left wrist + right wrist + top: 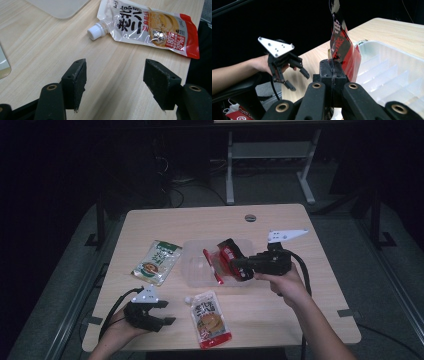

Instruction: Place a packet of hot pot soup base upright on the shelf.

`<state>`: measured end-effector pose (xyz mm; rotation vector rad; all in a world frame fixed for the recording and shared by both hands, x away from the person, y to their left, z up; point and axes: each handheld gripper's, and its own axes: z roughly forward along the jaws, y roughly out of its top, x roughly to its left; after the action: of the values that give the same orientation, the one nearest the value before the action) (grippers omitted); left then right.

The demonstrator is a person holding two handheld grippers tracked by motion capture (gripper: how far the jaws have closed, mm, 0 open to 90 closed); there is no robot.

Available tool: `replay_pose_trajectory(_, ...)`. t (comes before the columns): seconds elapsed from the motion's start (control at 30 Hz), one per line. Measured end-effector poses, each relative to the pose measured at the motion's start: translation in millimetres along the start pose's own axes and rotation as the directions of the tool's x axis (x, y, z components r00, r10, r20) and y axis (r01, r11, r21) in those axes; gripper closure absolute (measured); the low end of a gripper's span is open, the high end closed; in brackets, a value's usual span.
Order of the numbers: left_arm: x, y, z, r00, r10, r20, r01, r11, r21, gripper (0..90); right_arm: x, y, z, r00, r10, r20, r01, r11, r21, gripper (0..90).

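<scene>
A person works at a wooden counter (280,315) with a hand-held gripper in each hand, the right one lifting a red packet over a clear plastic tub.

In the high view, the right hand-held gripper (243,265) sits right of centre, its jaws pressed tight on the edge of a red and black packet (226,260), which hangs above the clear tub (192,265) in the middle of the frame. The right gripper view shows the packet (343,47) rising from the closed jaws, with the tub (392,72) at right. The left hand-held gripper (162,312) rests at lower left, jaws wide apart and holding nothing. A white and red spouted pouch (210,318) lies at bottom centre, and a green-topped pouch (156,262) lies left of the tub.
</scene>
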<state>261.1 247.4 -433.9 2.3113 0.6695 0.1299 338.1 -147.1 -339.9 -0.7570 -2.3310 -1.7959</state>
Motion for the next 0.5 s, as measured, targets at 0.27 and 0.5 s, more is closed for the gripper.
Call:
replay_pose_trajectory(0.27, 1.0, -0.1, 0.6, 1.0000, 0.003, 0.000, -0.003, 1.0000, -0.001, 34.6, -6.6, 13.4, 21.2, 1.0000, 0.003, -0.005, -0.003, 1.000, -0.015, 90.0)
replay_pose_trajectory(0.5, 1.2, 0.1, 0.7, 1.0000, 0.004, 0.000, -0.004, 1.0000, 0.002, 34.5, -9.7, 23.5, 43.0, 0.9999, 0.011, -0.009, -0.012, 1.000, -0.021, 90.0)
